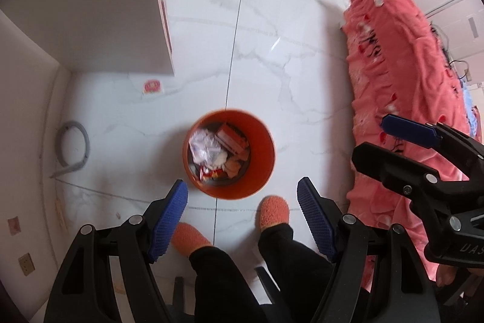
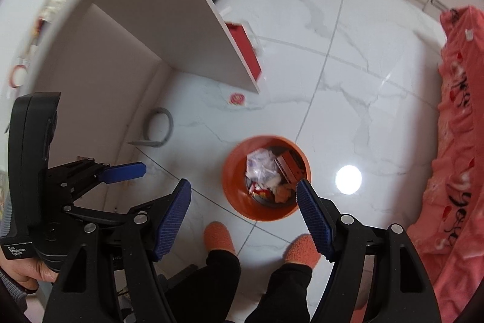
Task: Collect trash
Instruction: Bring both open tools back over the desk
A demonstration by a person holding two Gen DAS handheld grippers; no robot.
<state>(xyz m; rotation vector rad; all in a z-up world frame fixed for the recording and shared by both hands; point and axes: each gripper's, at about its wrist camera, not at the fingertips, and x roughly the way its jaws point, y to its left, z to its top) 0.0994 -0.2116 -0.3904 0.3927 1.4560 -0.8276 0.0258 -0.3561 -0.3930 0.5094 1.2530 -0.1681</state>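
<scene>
An orange trash bin (image 1: 266, 147) stands on the white marble floor, holding crumpled plastic, a red box and other wrappers; it also shows in the right wrist view (image 2: 233, 186). My left gripper (image 1: 242, 220) is open and empty, held high above the bin's near side. My right gripper (image 2: 243, 217) is open and empty too, above the bin's near edge. The right gripper also shows at the right of the left wrist view (image 1: 390, 141), and the left gripper at the left of the right wrist view (image 2: 127, 171). A small red and white wrapper (image 1: 152, 86) lies on the floor near the white table leg (image 2: 237, 99).
A white table (image 2: 169, 29) stands to the left, with a red box (image 2: 245, 50) beside its panel. A grey hose loop (image 1: 74, 146) lies by the wall. A pink blanket (image 1: 393, 74) covers furniture on the right. The person's orange slippers (image 1: 273, 211) stand just before the bin.
</scene>
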